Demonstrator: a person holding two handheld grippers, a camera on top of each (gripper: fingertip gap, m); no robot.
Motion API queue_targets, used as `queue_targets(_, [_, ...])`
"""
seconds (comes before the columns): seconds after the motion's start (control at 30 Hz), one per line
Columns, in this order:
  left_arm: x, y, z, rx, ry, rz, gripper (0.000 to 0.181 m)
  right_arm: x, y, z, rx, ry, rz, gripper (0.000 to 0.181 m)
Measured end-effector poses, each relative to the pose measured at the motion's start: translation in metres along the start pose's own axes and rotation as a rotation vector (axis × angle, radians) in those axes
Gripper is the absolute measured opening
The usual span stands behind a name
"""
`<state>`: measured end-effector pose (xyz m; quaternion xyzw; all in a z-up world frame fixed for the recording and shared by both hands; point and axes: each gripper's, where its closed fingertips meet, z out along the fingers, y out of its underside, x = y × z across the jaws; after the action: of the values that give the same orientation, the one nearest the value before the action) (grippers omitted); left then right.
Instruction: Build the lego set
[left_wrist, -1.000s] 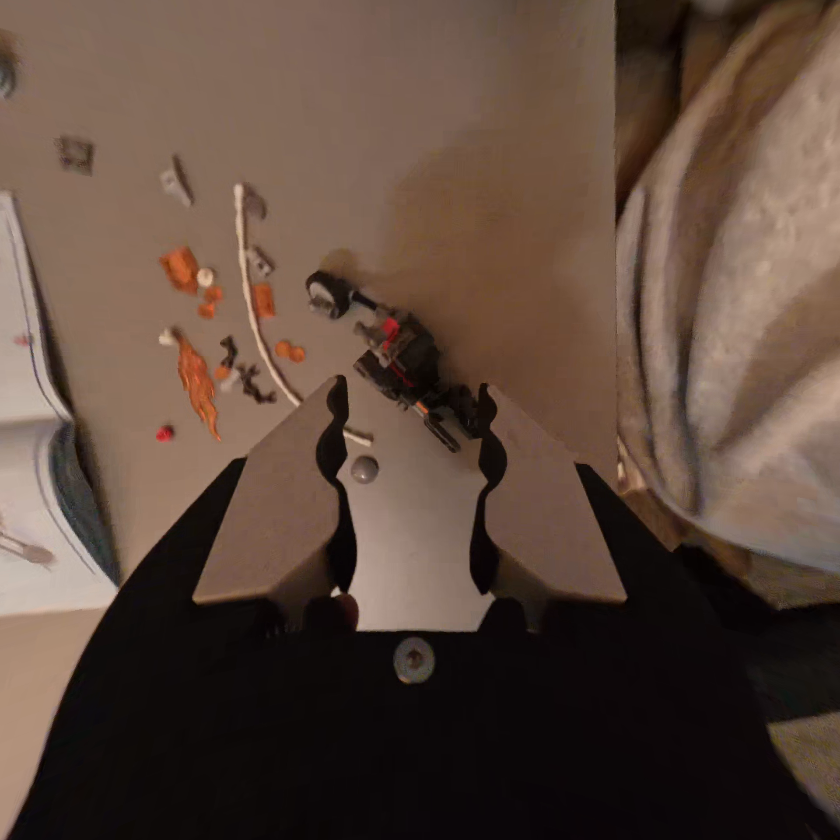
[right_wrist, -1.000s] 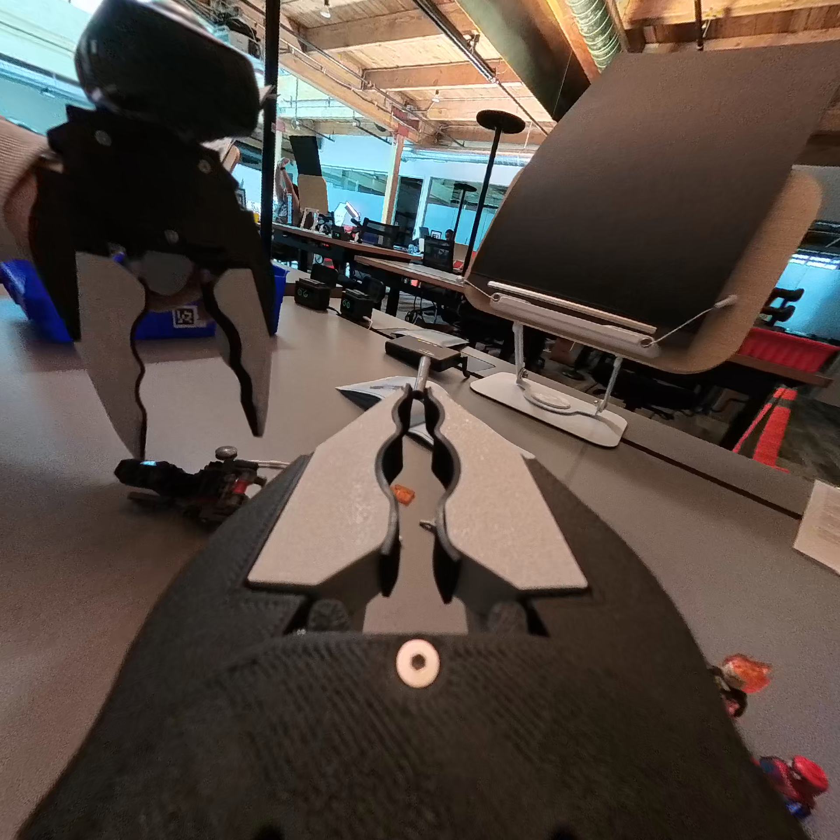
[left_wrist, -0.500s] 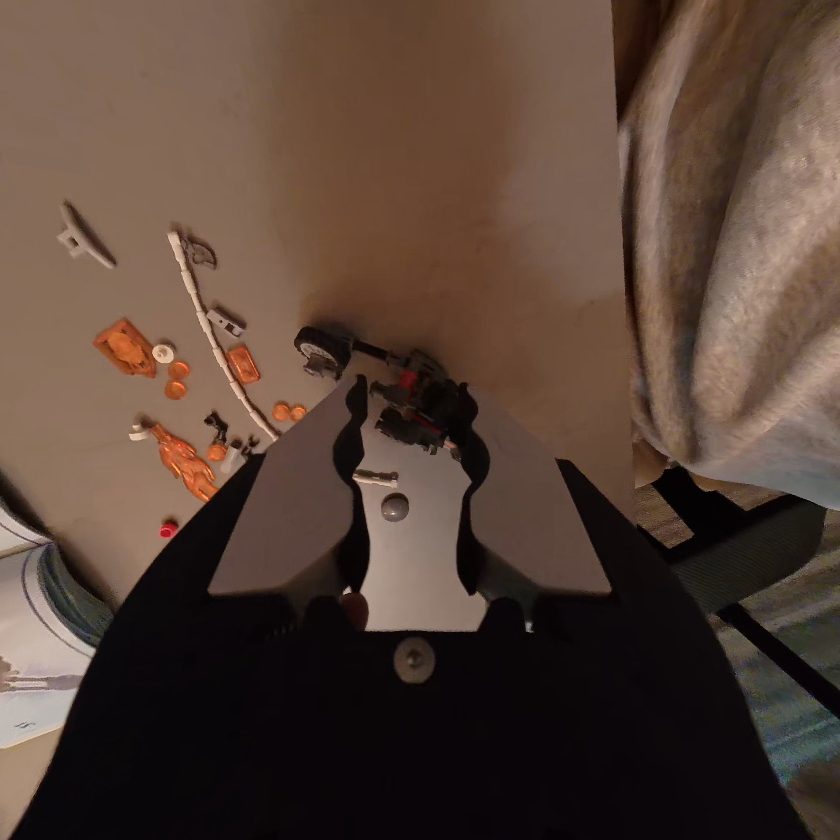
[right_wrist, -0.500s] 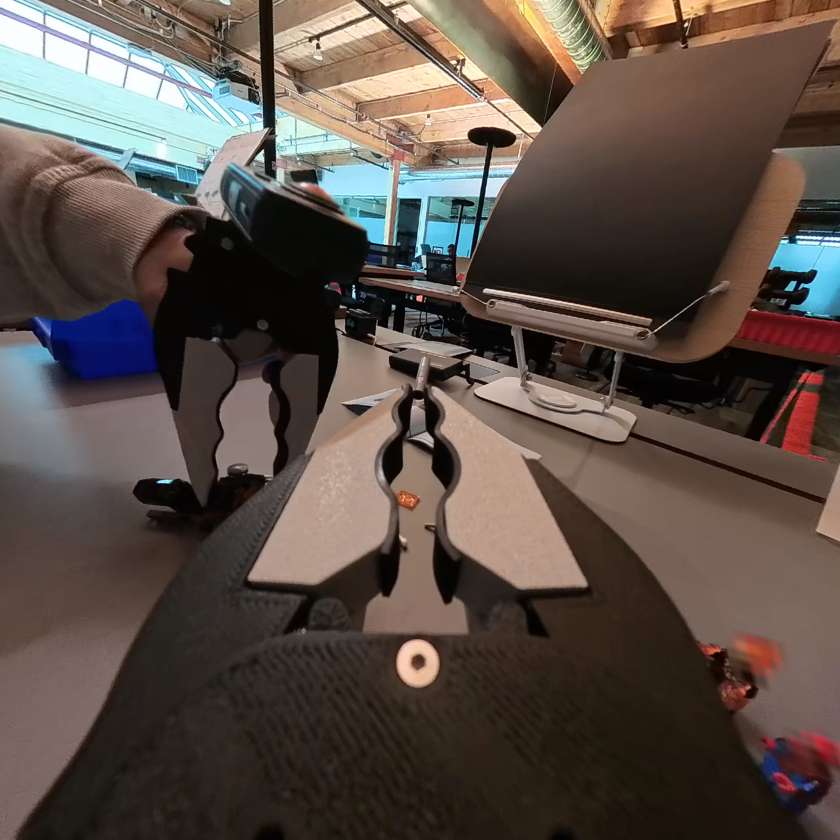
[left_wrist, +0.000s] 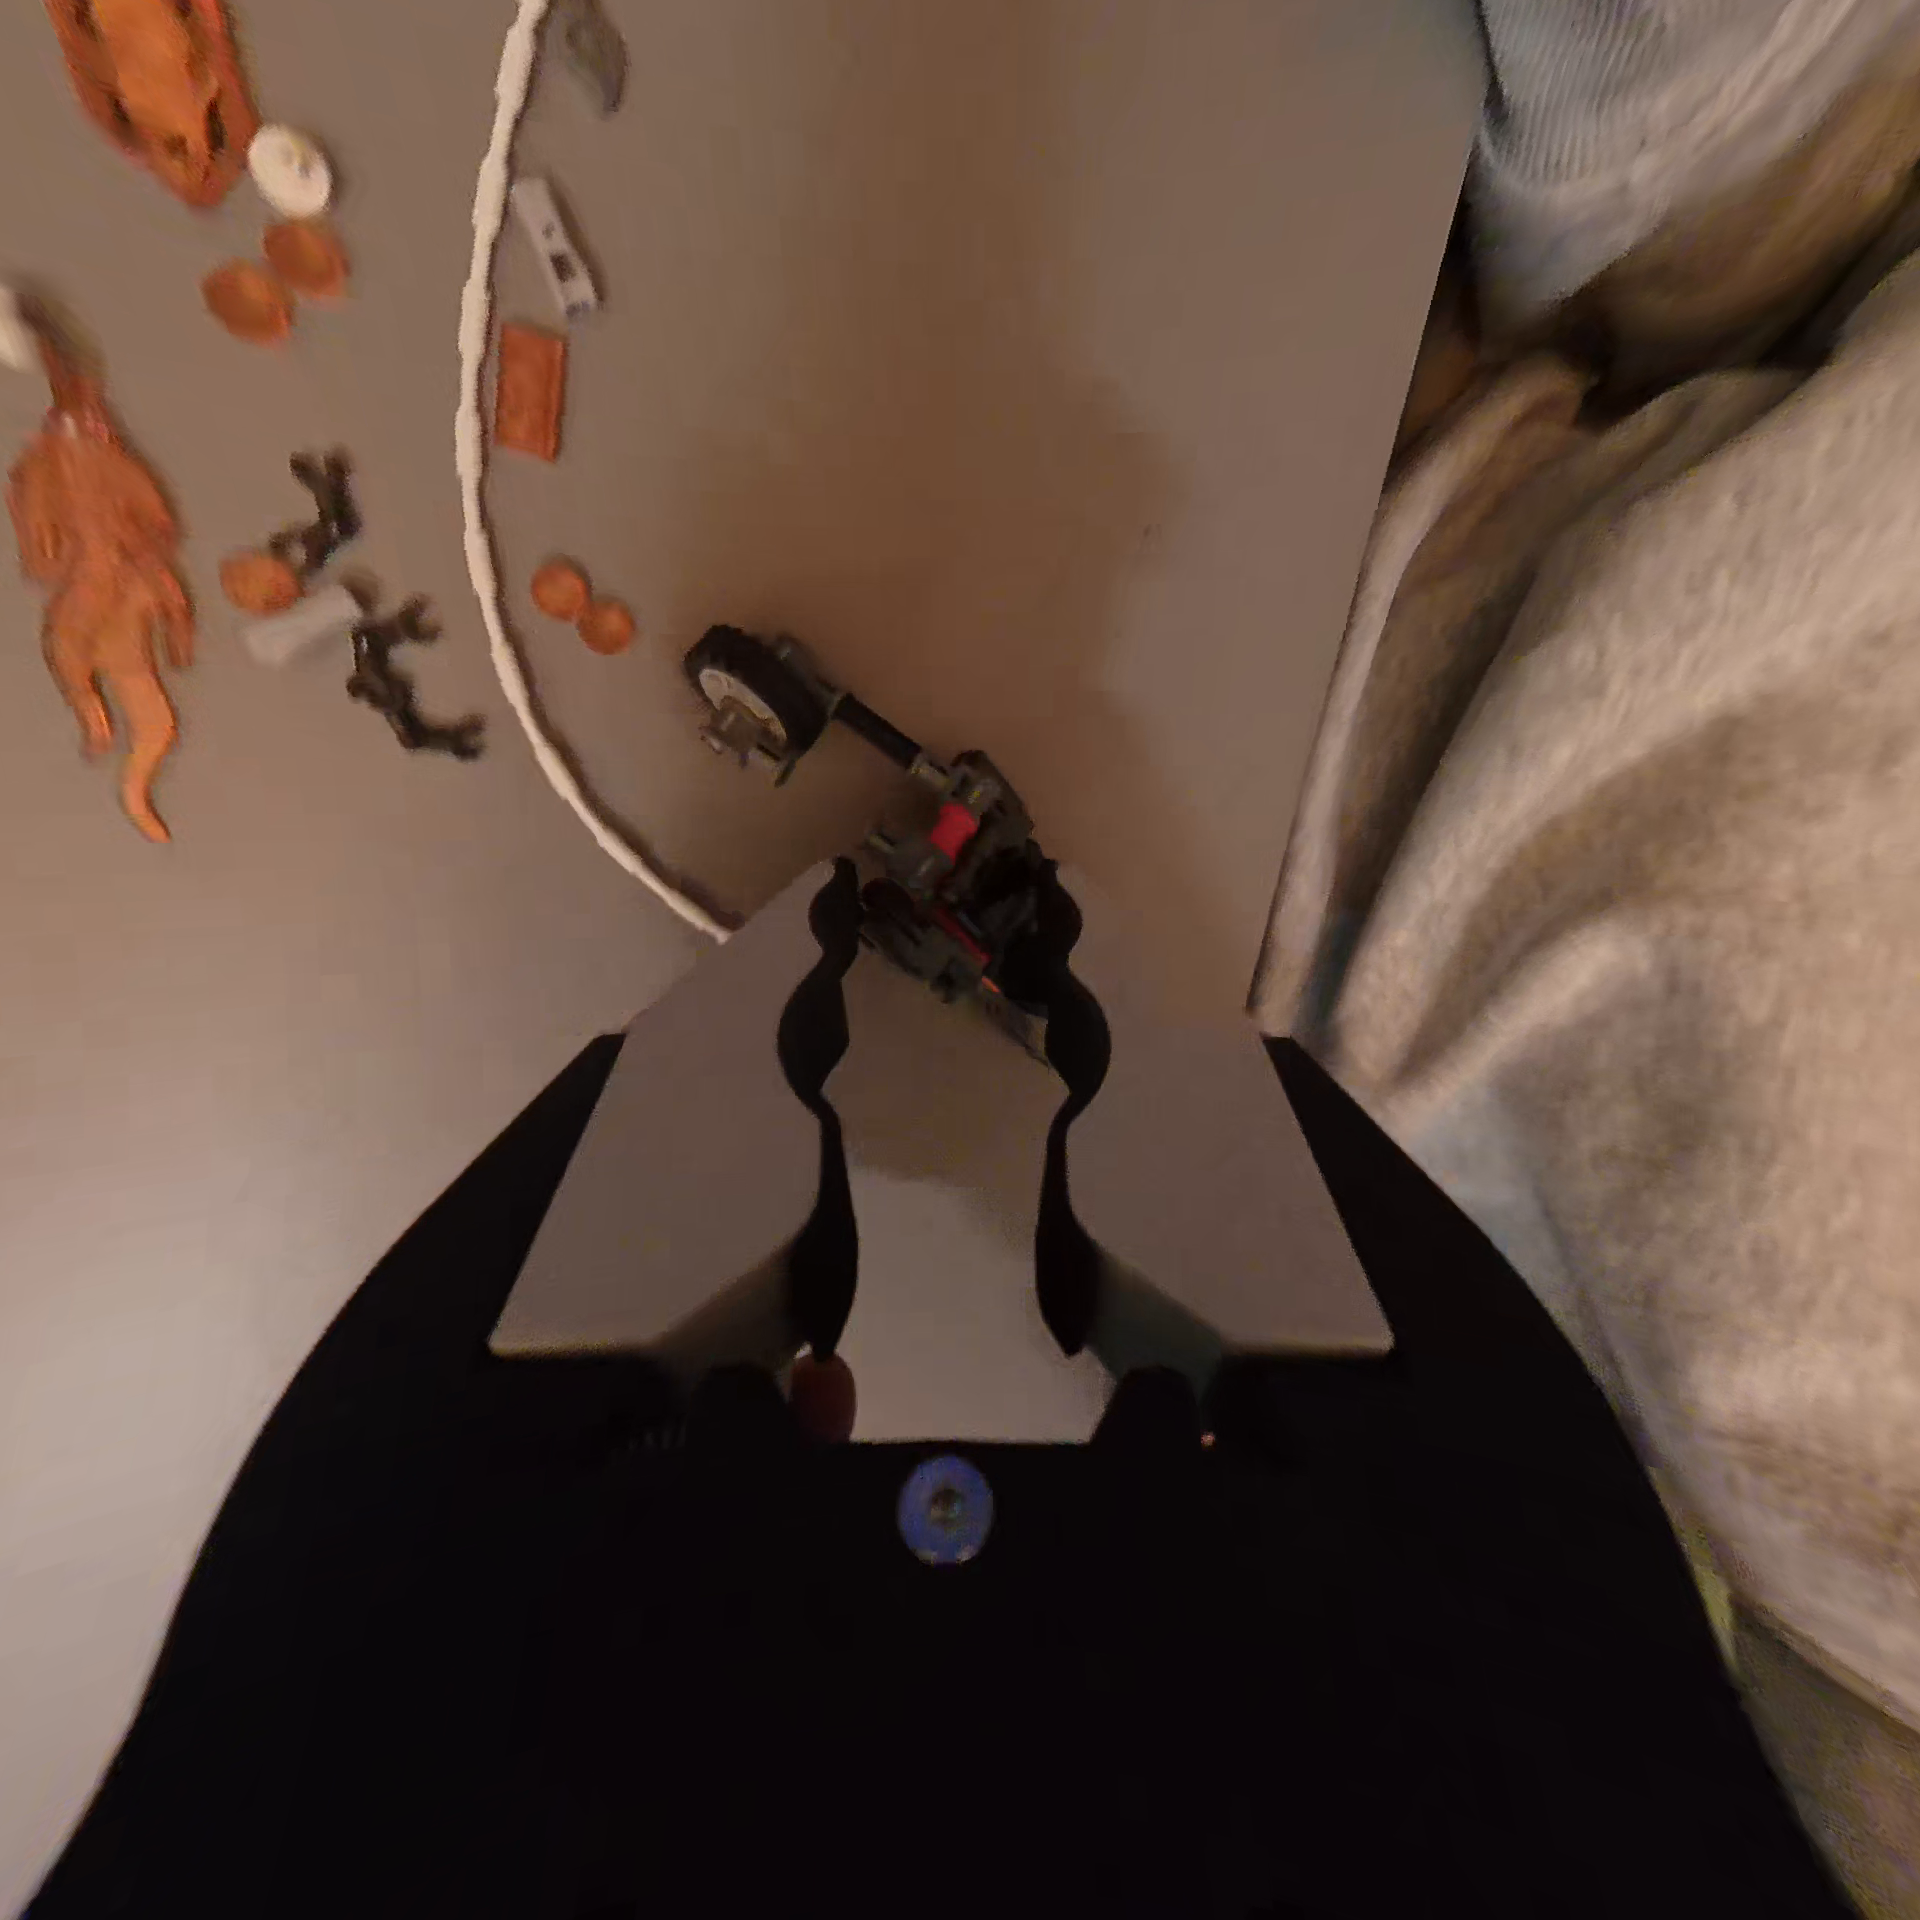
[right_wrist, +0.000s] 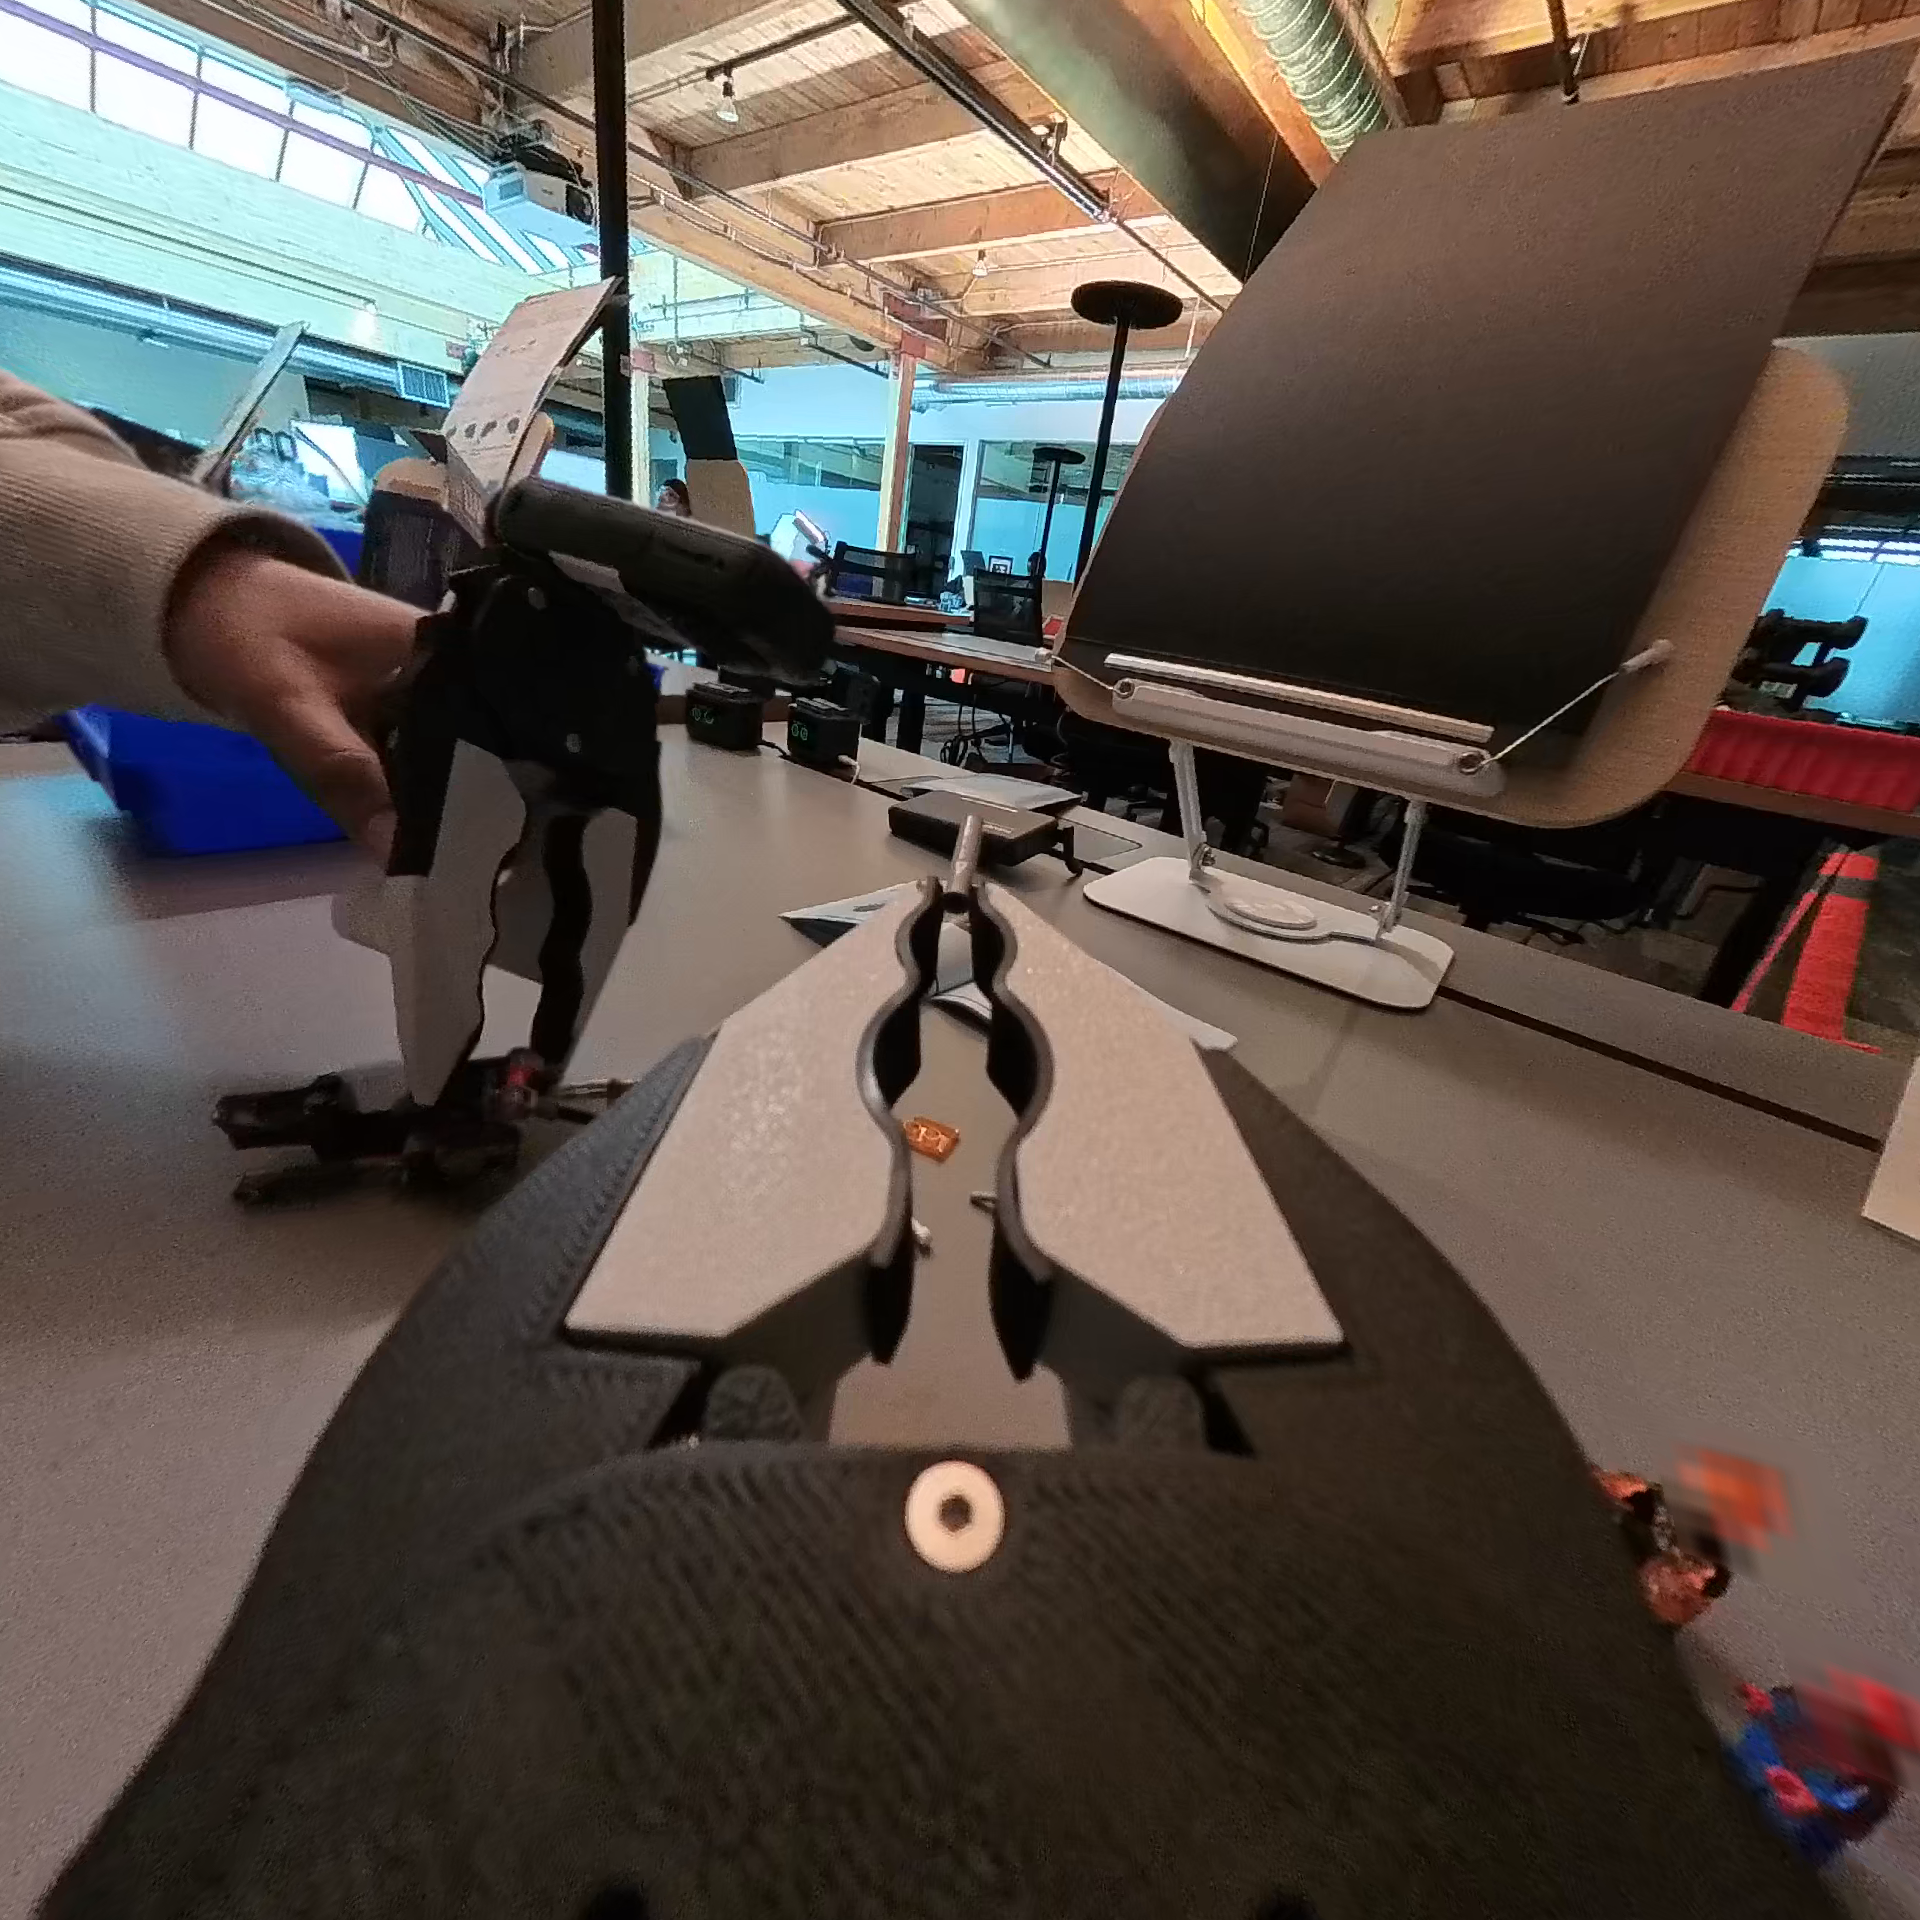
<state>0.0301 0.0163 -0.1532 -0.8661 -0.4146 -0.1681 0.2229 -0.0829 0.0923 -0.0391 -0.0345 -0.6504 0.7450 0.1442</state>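
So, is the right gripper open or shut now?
Shut on a thin grey pin. In the right wrist view the right gripper has its tips pinched around the thin grey pin, which sticks out beyond them.

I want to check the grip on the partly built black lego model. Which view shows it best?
The left wrist view: the black lego model lies between the left claw tips, seen from above. The right wrist view shows it side-on, low, partly hidden.

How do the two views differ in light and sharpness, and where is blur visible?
Left wrist view: dim, warm, shadowed table; the orange pieces at left are motion-blurred. Right wrist view: bright daylight, mostly sharp, wide-angle bending; the small figures at lower right are smeared.
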Motion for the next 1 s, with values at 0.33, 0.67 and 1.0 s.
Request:
queue_targets(0.33, [-0.017,-0.014,-0.007,0.557,0.121,-0.53,0.033,0.0,0.0,0.0,-0.002,0.0,-0.002,0.003])
queue_targets(0.67, [0.009,-0.019,-0.022,0.746,0.227,-0.552,0.037,0.0,0.0,-0.001,0.0,0.0,-0.004,0.003])
queue_targets(1.0, [0.025,-0.022,-0.035,0.512,-0.095,-0.021,0.073,0.0,0.0,-0.001,-0.003,-0.003,-0.006,0.003])
